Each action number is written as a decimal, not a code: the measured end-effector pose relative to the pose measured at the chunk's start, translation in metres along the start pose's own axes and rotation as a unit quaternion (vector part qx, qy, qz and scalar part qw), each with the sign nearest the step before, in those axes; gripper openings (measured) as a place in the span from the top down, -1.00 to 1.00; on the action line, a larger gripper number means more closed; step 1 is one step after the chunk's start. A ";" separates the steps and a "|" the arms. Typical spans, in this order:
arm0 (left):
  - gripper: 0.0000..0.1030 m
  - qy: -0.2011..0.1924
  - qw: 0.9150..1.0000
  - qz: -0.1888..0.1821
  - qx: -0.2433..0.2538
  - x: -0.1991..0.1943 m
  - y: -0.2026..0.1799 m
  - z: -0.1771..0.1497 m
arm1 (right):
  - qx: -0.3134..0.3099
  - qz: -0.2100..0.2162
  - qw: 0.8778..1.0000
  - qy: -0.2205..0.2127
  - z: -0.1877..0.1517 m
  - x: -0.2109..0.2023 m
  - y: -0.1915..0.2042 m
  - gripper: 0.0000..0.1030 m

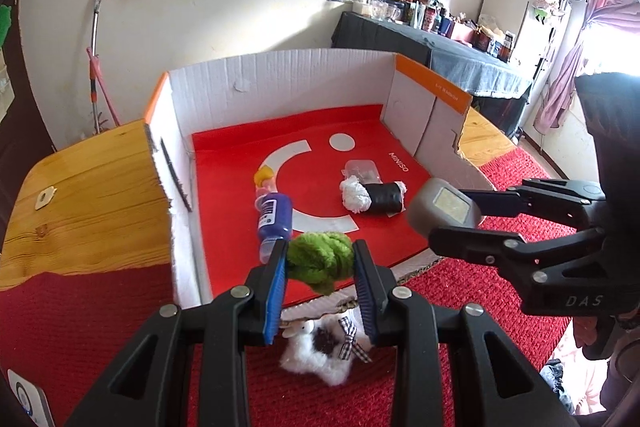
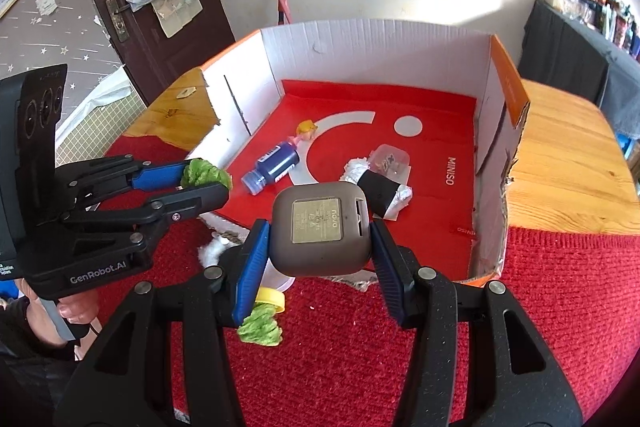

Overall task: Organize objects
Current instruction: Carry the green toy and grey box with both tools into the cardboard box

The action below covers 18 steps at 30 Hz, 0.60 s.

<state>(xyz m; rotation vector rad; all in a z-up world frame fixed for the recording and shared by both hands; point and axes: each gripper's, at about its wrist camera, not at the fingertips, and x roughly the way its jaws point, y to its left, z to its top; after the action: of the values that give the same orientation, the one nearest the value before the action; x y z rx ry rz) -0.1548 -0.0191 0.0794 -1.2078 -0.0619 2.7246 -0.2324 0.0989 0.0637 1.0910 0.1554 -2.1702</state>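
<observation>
The left hand-held gripper pinches a green yarn ball at the near edge of the box, which sits on the bench. Inside the box lie a blue bottle (on its side) and, right of it, a black roll. Right of the box's open front, the right hand-held gripper pinches a grey case.
</observation>
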 end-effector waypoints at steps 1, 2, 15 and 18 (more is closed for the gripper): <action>0.36 0.004 1.000 -0.001 0.001 0.002 0.000 0.000 | 0.002 0.002 1.000 0.005 0.001 0.003 -0.002 0.05; 0.36 0.008 1.000 -0.001 0.003 0.006 -0.001 0.001 | 0.005 0.004 1.000 0.009 0.002 0.005 -0.004 0.05; 0.36 0.080 0.996 -0.039 -0.007 0.040 0.006 0.002 | 0.017 0.016 0.997 0.069 0.013 0.035 -0.019 0.05; 0.36 0.090 0.995 -0.038 -0.010 0.047 0.009 0.002 | 0.017 0.017 0.997 0.078 0.013 0.040 -0.020 0.05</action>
<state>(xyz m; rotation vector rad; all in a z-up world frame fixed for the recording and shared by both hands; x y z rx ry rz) -0.1889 -0.0199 0.0456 -1.4198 -0.1120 2.5462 -0.2700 0.0879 0.0386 1.2746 0.1700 -2.0632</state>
